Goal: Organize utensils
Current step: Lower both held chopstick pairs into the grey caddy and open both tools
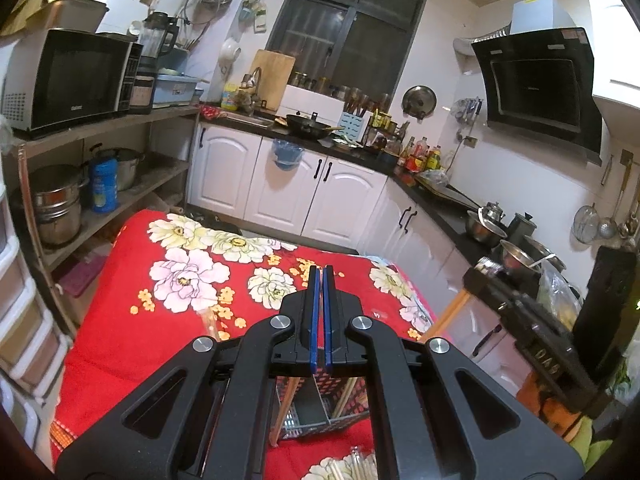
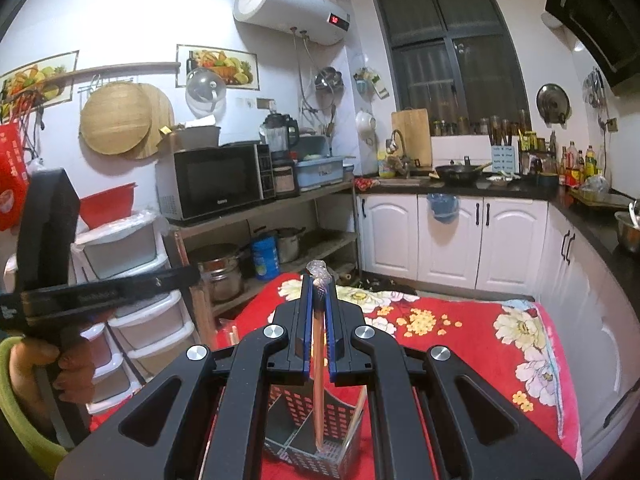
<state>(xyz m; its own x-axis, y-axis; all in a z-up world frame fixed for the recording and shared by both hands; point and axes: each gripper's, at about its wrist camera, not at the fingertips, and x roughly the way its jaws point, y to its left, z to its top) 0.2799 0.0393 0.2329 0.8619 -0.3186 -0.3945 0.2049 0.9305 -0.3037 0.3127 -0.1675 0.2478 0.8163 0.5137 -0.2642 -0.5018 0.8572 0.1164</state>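
Note:
My right gripper [image 2: 319, 280] is shut on a pair of chopsticks [image 2: 318, 364] with a clear wrapper at the top. Their lower ends stand in a grey perforated utensil basket [image 2: 298, 416] on the red floral cloth [image 2: 480, 344]. My left gripper [image 1: 322, 270] is shut and empty, above the same basket [image 1: 320, 416], which holds chopsticks [image 1: 285, 408] in its left and right compartments. Loose chopsticks [image 1: 356, 466] lie on the cloth near the bottom edge. The right gripper's body [image 1: 532, 312] shows at the right of the left wrist view.
The cloth-covered table [image 1: 120, 320] stands in a small kitchen. A shelf with microwave [image 1: 72, 76] and pots is at the left, white drawers [image 2: 132, 320] beside it. Cabinets and a cluttered counter [image 1: 440, 208] run along the back and right.

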